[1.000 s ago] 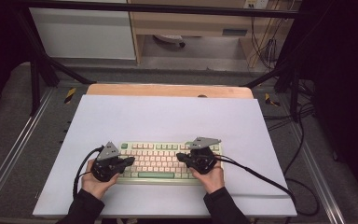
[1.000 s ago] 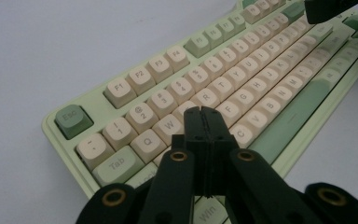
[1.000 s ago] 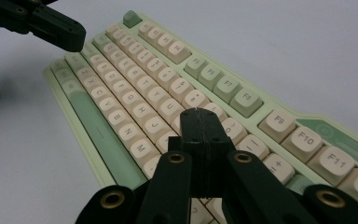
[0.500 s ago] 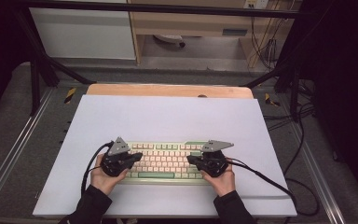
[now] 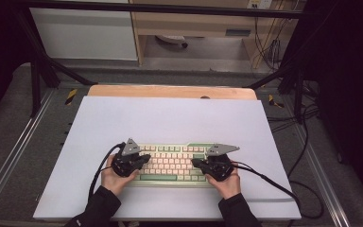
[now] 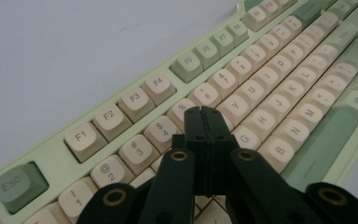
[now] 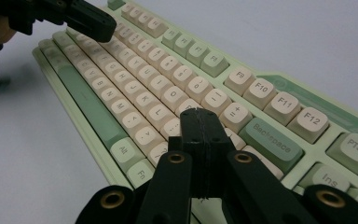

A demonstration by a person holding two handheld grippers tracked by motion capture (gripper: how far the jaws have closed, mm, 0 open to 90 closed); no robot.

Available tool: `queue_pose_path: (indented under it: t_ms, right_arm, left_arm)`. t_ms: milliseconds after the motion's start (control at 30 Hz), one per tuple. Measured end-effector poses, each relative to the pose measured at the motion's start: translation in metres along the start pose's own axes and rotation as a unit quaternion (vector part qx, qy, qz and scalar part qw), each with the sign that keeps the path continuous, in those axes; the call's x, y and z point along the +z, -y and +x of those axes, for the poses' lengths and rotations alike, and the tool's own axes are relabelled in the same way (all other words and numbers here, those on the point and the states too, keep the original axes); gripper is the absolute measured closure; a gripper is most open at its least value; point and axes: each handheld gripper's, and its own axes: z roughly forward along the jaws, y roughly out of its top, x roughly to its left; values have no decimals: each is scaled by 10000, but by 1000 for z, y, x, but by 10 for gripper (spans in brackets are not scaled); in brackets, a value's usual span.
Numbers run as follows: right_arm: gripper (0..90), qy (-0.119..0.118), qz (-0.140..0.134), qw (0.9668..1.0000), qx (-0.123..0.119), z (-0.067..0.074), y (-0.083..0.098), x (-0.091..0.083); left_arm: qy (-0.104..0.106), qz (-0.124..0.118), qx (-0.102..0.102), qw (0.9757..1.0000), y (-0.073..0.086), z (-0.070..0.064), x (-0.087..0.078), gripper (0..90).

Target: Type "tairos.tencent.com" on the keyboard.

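Note:
A pale green keyboard (image 5: 172, 163) with cream and green keys lies on the white mat near the front edge. My left gripper (image 5: 144, 158) hovers over its left half, jaws shut with nothing between them; in the left gripper view the shut tips (image 6: 206, 114) point at the keyboard's (image 6: 270, 93) keys around R, T and 5. My right gripper (image 5: 194, 163) is over the right half, also shut and empty; its tips (image 7: 200, 116) sit above the keyboard's (image 7: 135, 88) keys left of Backspace. The left gripper (image 7: 105, 28) shows far off in the right gripper view.
The white mat (image 5: 170, 118) covers a wooden table (image 5: 170, 91). Black cables (image 5: 269, 182) trail from both grippers over the mat. Metal frame rails (image 5: 9, 156) run along both sides, and a white cabinet (image 5: 85, 33) stands behind.
Both hands have slid inward over the keyboard: the left gripper moved right, the right gripper moved slightly. Jaws stayed shut.

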Motion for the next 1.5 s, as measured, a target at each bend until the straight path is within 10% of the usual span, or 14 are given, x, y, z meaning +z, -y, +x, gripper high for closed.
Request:
queue_pose_path:
  t_ms: [567, 1500]
  right_arm:
    - [900, -18, -1, 10000, -34, 0, 1, 0]
    - [900, -52, -117, 9999, 86, 1, -4, 3]
  left_arm:
    - [24, 26, 63, 10000, 3, -2, 6, 900]
    - [2, -174, -190, 9997, 36, 17, -49, 900]
